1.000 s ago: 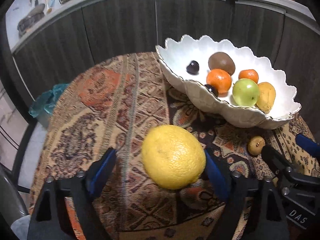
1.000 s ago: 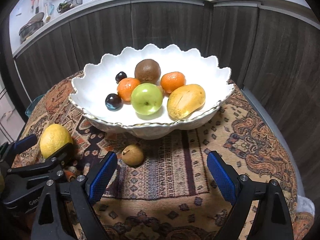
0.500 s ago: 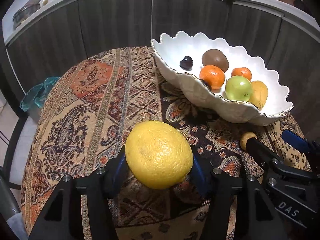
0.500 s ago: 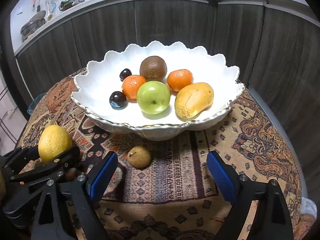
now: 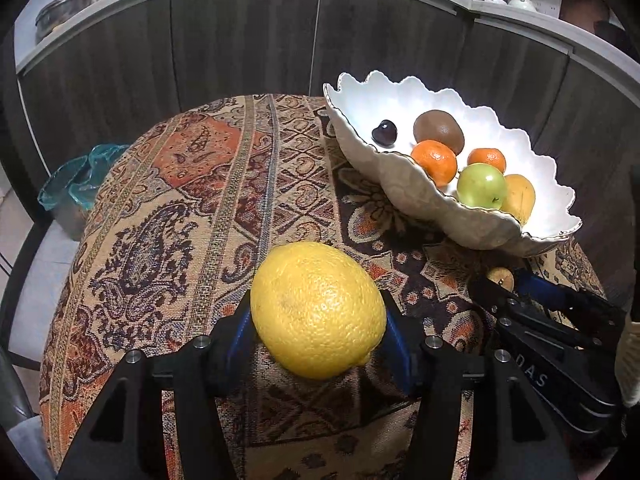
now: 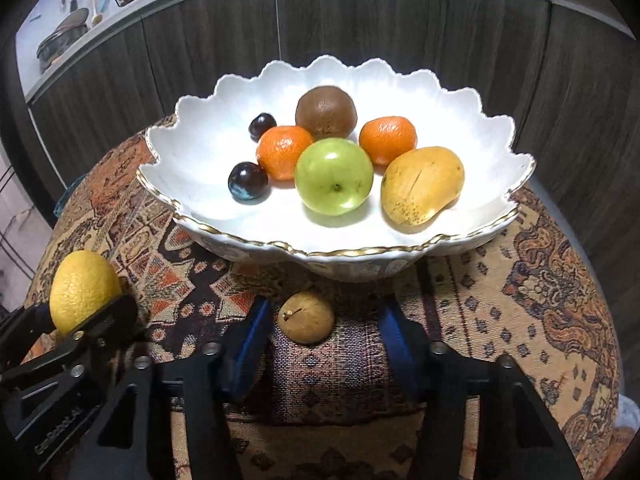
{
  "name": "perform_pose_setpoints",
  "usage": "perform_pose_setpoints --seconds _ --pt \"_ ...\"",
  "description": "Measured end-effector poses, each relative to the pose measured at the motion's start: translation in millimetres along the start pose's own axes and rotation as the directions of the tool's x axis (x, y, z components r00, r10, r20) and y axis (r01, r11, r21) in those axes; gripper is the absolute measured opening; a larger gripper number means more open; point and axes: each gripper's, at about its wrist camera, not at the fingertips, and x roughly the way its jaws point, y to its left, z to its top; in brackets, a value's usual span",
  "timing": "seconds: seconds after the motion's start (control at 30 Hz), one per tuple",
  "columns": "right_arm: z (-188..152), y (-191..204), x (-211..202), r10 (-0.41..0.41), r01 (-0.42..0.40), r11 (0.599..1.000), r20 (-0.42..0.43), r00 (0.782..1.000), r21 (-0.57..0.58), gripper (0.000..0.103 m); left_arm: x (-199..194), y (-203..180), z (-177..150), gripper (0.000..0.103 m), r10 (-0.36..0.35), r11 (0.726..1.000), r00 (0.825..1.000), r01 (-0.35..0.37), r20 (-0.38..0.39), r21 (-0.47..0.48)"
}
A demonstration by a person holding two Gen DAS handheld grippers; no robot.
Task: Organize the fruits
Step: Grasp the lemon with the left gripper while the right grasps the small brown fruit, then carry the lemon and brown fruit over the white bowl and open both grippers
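My left gripper (image 5: 318,332) is shut on a large yellow lemon (image 5: 318,310) and holds it over the patterned tablecloth; the lemon also shows in the right wrist view (image 6: 82,290). My right gripper (image 6: 324,332) is partly closed around a small brown fruit (image 6: 307,317) that lies on the cloth just in front of the bowl; its pads stand apart from the fruit. The white scalloped bowl (image 6: 192,160) holds a green apple (image 6: 334,176), a mango (image 6: 422,186), two oranges, a kiwi (image 6: 326,111) and two dark plums. The bowl (image 5: 400,188) is to the right of the lemon.
The round table carries a patterned cloth (image 5: 192,184). Dark cabinet fronts (image 5: 240,40) stand behind it under a counter with kitchenware. A teal bag (image 5: 76,180) lies on a chair at the left. The right gripper's body (image 5: 552,344) is at the lower right.
My left gripper has closed on the lemon and lifted it slightly. My right gripper has moved forward around the small brown fruit and its jaws have narrowed.
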Motion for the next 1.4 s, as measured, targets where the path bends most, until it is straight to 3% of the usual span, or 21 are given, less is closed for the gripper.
perform_pose_setpoints --seconds 0.07,0.23,0.87,1.4 --pt "-1 0 1 0.004 -0.004 1.000 -0.004 1.000 -0.002 0.048 0 0 0 0.057 0.000 1.000 1.000 0.000 0.000 -0.001" --pt "-1 4 1 0.017 -0.017 1.000 0.002 1.000 -0.021 0.029 1 1 -1 0.057 0.002 1.000 1.000 -0.002 -0.003 -0.004" --pt "-10 -9 -51 0.052 -0.049 0.998 0.078 0.996 -0.034 0.029 -27 -27 -1 0.057 -0.018 0.997 0.999 0.015 0.046 0.072" --pt "26 -35 -95 0.051 -0.048 0.999 0.203 0.978 -0.017 0.029 -61 -52 48 0.057 -0.015 0.991 0.986 -0.008 0.166 0.135"
